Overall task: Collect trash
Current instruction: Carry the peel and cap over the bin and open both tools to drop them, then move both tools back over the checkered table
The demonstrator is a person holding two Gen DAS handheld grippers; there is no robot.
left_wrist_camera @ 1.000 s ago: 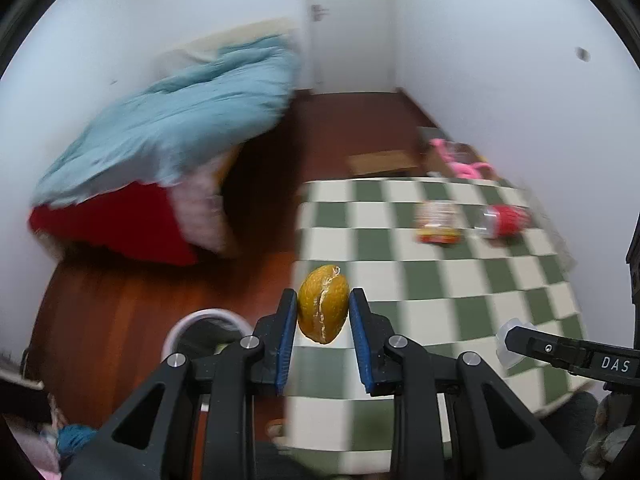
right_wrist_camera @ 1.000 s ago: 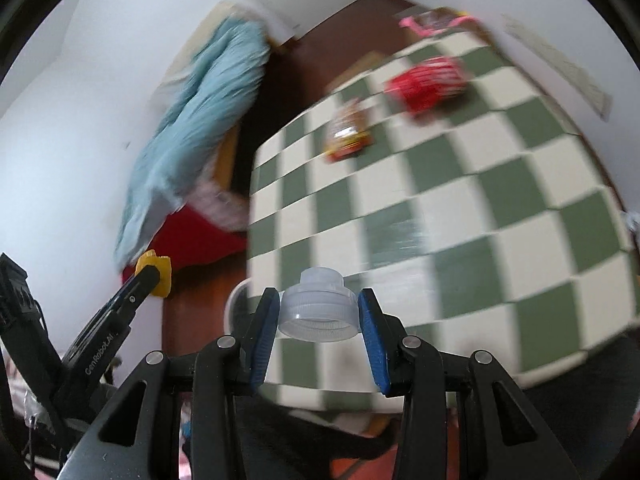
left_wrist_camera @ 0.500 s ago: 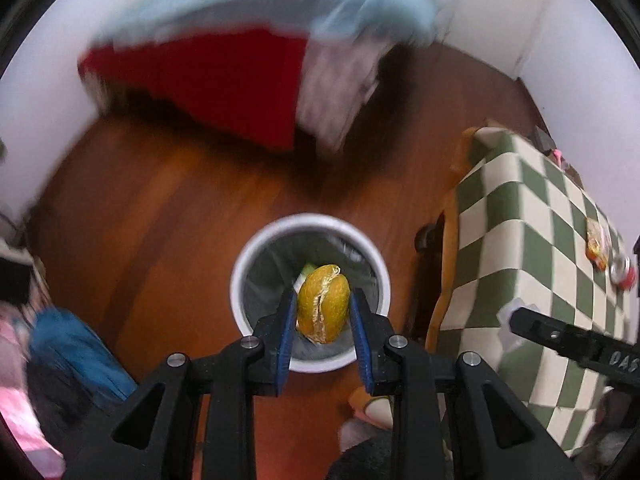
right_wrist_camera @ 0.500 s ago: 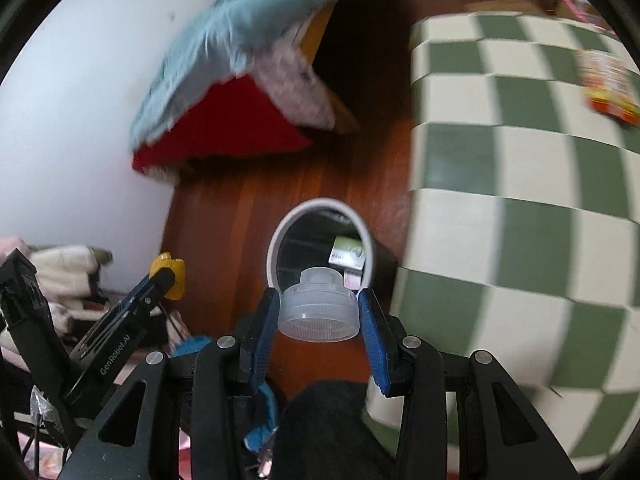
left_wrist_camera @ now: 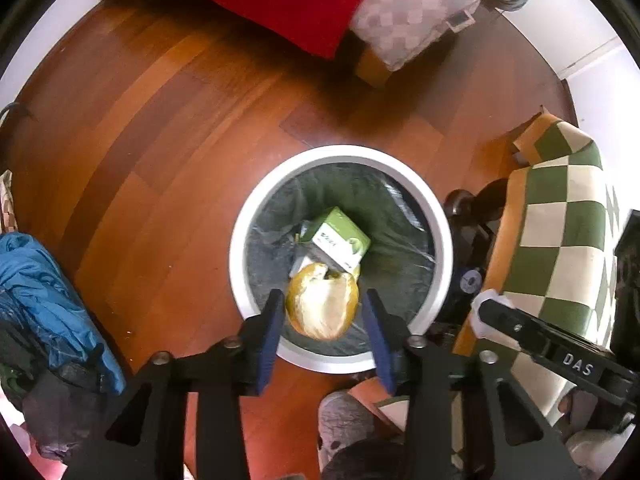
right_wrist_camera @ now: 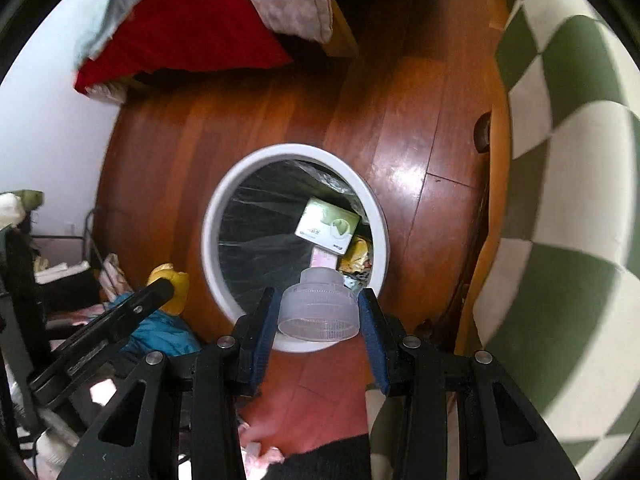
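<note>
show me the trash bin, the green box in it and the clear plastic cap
trash bin (left_wrist_camera: 240, 236), left wrist view, left side of its white rim
green box (left_wrist_camera: 340, 236), left wrist view, its top face
clear plastic cap (right_wrist_camera: 318, 312), right wrist view, its ribbed side

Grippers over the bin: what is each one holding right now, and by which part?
Right gripper pinches the clear plastic cap by its sides. Left gripper has just been opening; the yellow peel sits loose between its jaws.

A bin (left_wrist_camera: 240, 240) stands on the floor (left_wrist_camera: 160, 120) between bed (left_wrist_camera: 280, 0) and bench (left_wrist_camera: 560, 220), a carton (left_wrist_camera: 340, 240) lying inside.
</note>
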